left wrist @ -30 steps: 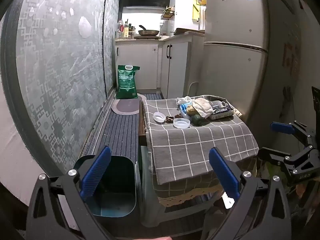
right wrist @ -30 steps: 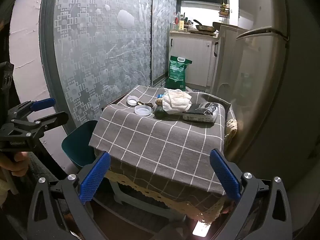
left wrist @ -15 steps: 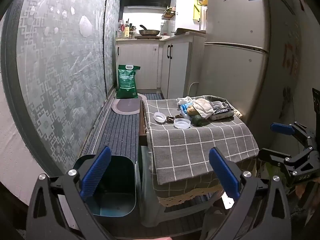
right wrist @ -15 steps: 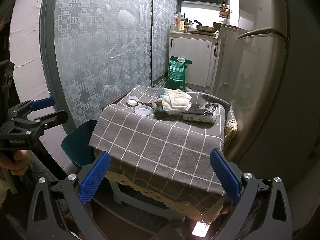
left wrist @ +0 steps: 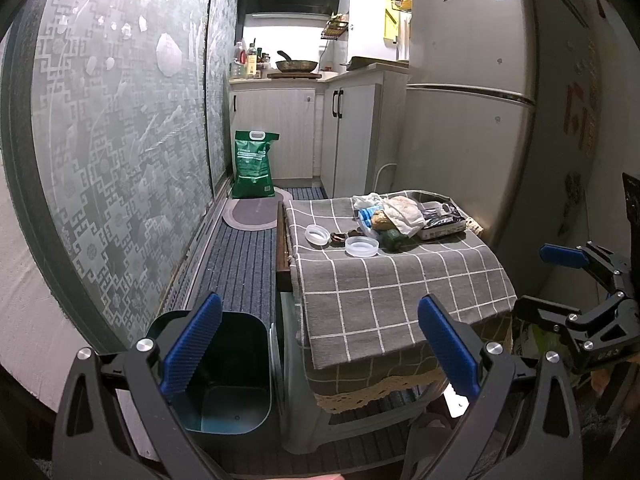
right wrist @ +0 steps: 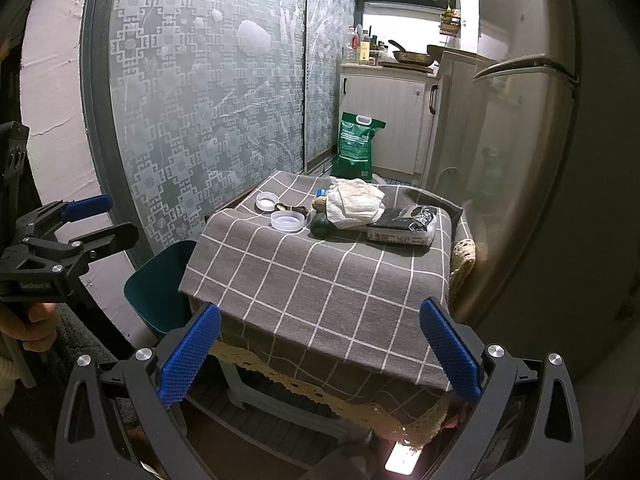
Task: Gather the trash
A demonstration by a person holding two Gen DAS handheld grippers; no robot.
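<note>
Both claws [left wrist: 320, 352] [right wrist: 320, 352] stay spread; no legible writing on green sack [left wrist: 253, 166].

Left gripper [left wrist: 320, 344]: fingers spread wide, nothing between them, held short of the desk [left wrist: 400, 280] at its near left corner. Right gripper [right wrist: 320, 346]: fingers spread wide, nothing gripped, held before the desk's near edge. A bare hand [right wrist: 30, 326] grips the left gripper's handle.

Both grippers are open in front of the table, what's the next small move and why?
Probably reach the right gripper forward toward the nearest lid. Both grippers hold nothing, the trash sits at the table's far end, and the bin stands open on the floor beside the left gripper.
</note>
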